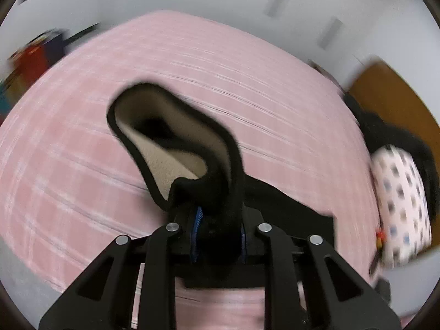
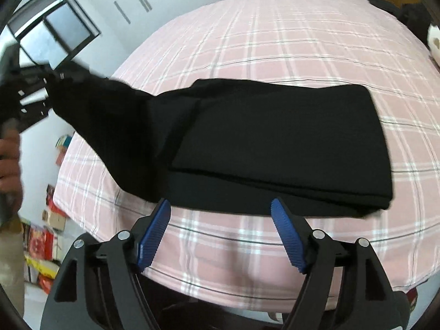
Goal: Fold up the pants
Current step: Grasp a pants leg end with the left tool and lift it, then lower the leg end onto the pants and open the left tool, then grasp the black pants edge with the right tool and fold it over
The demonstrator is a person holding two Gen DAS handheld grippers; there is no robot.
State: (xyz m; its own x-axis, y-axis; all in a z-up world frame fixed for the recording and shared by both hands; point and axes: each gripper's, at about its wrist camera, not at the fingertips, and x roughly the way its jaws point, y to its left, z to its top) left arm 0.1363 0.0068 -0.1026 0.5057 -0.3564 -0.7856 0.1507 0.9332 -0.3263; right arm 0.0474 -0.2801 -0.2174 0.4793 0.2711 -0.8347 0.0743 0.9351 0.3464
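The left gripper (image 1: 217, 236) is clamping the cuff of the black pants (image 2: 269, 148), lifting that leg off the pink checked bed (image 2: 302, 41). The right gripper (image 2: 220, 236) is hovering near the folded part, jaws apart, gripping nothing.

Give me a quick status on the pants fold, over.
Left gripper shut on the pants' leg end, lifted off the bed. Right gripper open, empty. Pants partly folded. Nothing in the way.
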